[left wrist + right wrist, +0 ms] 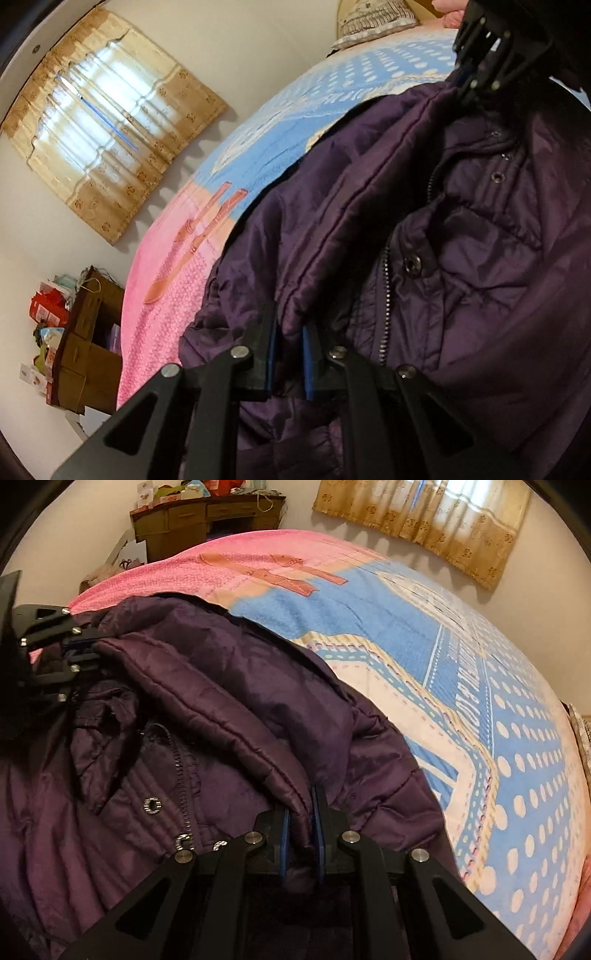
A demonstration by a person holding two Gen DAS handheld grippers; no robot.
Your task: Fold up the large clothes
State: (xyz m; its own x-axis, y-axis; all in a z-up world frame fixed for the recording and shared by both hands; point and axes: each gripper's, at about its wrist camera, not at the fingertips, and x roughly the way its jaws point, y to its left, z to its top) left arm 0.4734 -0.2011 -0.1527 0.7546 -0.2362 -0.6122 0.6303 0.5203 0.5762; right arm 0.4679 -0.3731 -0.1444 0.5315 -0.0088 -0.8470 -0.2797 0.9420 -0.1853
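Observation:
A dark purple quilted jacket (424, 240) with a zipper and metal snaps lies on the bed, and it also shows in the right wrist view (207, 709). My left gripper (290, 347) is shut on a folded edge of the jacket. My right gripper (301, 823) is shut on another part of the same stitched edge. Each gripper shows in the other's view: the right one at the top right (476, 74), the left one at the far left (79, 651), both pinching the jacket edge. The fold is lifted over the jacket's front.
The bed cover (461, 686) is pink, blue and cream with dots. A pillow (373, 22) lies at the head of the bed. A brown wooden desk (199, 520) with clutter stands by the wall. A curtained window (107, 114) is on the wall beyond the bed.

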